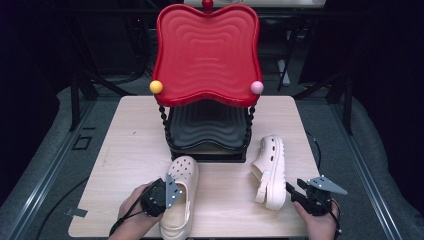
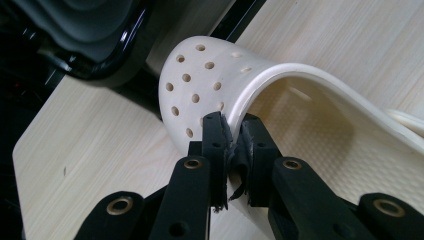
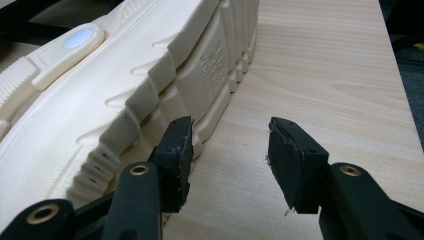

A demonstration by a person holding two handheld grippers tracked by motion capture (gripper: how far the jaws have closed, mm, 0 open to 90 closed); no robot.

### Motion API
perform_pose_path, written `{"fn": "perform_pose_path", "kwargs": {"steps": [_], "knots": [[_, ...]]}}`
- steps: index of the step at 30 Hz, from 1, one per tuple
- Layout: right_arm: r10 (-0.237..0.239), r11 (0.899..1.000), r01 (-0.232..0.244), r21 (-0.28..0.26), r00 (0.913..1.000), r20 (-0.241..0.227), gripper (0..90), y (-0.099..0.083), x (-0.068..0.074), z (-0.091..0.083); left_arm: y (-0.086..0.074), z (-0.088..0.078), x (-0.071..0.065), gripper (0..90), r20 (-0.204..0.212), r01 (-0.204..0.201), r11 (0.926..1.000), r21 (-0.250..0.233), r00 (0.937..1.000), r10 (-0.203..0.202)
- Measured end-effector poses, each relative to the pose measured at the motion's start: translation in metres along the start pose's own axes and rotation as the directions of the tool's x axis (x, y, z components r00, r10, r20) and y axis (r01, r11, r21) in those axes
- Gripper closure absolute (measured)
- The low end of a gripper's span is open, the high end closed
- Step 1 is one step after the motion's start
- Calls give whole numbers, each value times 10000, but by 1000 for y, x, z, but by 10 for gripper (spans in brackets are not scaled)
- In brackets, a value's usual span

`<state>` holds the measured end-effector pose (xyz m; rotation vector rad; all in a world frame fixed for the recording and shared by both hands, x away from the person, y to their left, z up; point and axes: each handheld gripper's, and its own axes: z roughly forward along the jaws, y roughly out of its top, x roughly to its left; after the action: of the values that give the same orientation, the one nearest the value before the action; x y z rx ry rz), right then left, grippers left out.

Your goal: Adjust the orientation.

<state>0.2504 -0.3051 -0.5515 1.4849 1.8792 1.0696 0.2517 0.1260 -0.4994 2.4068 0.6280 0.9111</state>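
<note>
Light wooden table (image 1: pixel 130 145), square-cornered, over a grey floor (image 1: pixel 45 165) with metal rails. Two-tier rack at the table's far middle: red wavy tray (image 1: pixel 207 50) on top, black tray (image 1: pixel 207 125) below, joined by black beaded posts. Yellow ball (image 1: pixel 156 86) and pink ball (image 1: pixel 257 87) at the red tray's front corners. Dark stands behind.

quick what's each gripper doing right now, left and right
Left gripper: closed on the upper's edge of the upright cream clog.
Right gripper: open, holding nothing, beside the sole of the clog lying on its side.
</note>
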Motion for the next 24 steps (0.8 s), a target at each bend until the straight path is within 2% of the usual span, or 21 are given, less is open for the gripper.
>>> {"fn": "perform_pose_path", "kwargs": {"steps": [3, 8, 9, 16, 18, 19, 20, 22, 24], "knots": [[3, 10000, -3, -11, 10000, -11, 525, 0, 0, 0, 9, 8, -4, 830, 40, 10, 10000, 13, 10000, -10], [-40, 10000, 40, 27, 10000, -11, 525, 1, -1, 0, 13, 15, -7, 830, 155, 64, 9999, 96, 9999, -66], [-53, 10000, 53, 39, 10000, -20, 525, 1, -1, -1, 15, 18, -8, 830, 211, 217, 9997, 105, 9995, -219], [-61, 9998, 61, -201, 10000, 37, 537, 2, 0, -3, 15, 19, -10, 827, 118, 329, 9995, 33, 9994, -330], [-117, 9993, 118, -342, 9999, 26, 565, 4, 1, -6, 13, 18, -10, 827, 132, 525, 9986, -38, 9985, -525], [-179, 9989, 182, -427, 9998, 55, 614, 6, 2, -9, 13, 18, -9, 823, 194, 688, 9976, -110, 9975, -686], [-179, 9989, 182, -427, 9998, 55, 614, 6, 2, -9, 13, 18, -9, 817, 194, 688, 9976, -110, 9975, -686], [-380, 9971, 386, -649, 9992, 113, 665, 10, 6, -15, 11, 17, -9, 792, 498, 928, 9950, -368, 9946, -909], [-500, 9962, 512, -707, 9986, 188, 676, 12, 8, -18, 11, 15, -9, 784, 543, 933, 9949, -392, 9944, -911]]}}
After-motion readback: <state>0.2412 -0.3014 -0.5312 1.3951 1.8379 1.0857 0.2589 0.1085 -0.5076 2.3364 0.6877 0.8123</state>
